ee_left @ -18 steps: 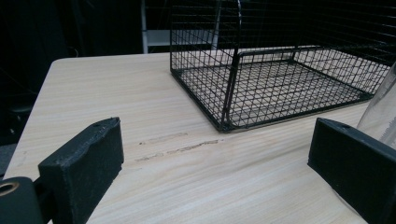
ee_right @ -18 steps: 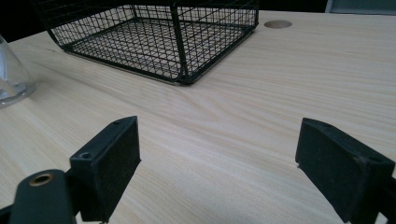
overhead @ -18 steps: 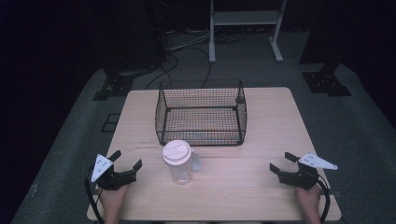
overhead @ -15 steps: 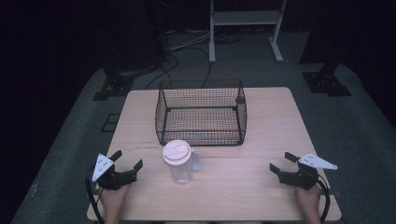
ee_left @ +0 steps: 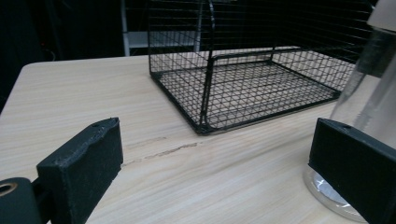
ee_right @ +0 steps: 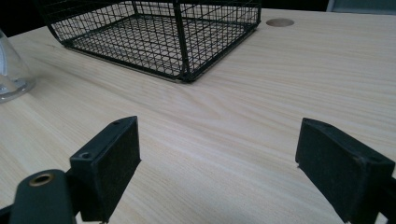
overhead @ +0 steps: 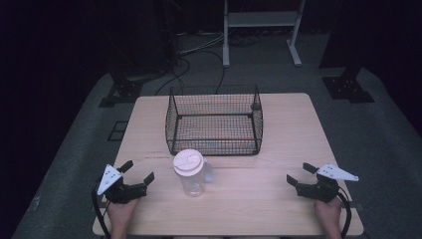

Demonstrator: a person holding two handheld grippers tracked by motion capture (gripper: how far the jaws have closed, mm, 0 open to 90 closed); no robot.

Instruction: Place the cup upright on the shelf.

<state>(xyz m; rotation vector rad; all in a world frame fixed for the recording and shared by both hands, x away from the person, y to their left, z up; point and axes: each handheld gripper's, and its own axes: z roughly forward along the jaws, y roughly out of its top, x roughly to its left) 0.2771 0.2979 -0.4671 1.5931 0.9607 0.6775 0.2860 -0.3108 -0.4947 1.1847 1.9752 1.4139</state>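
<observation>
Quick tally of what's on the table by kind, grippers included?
Wire basket: 1
Clear cup with white lid: 1
Grippers: 2, left gripper and right gripper, both open
Total: 4

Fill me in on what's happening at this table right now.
A person sits at a wooden table with a two-jaw gripper in each hand. The left gripper and the right gripper rest near the front corners, jaws open, holding nothing. Between them, nearer the left one, stands a clear plastic cup with a white lid, upright and untouched. Behind it sits an empty black wire basket. No grasp has begun yet.
</observation>
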